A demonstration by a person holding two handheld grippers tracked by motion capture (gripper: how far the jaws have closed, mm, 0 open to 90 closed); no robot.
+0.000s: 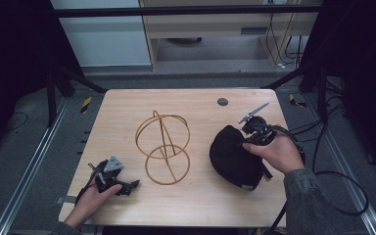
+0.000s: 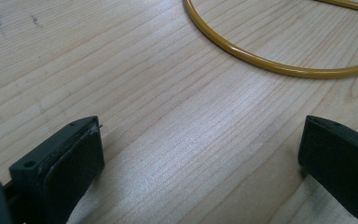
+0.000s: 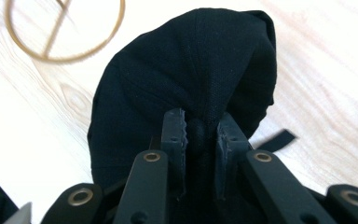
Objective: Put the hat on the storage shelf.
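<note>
Right claw (image 3: 201, 140) pinches black cap (image 1: 234, 156), lying lengthwise front-to-back

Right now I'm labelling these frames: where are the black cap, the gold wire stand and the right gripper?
black cap (image 1: 231, 155), high view, on its crown.
gold wire stand (image 1: 167, 182), high view, on the base ring's near edge.
right gripper (image 3: 201, 133), right gripper view, midway between its fingertips, pinching cap fabric.
</note>
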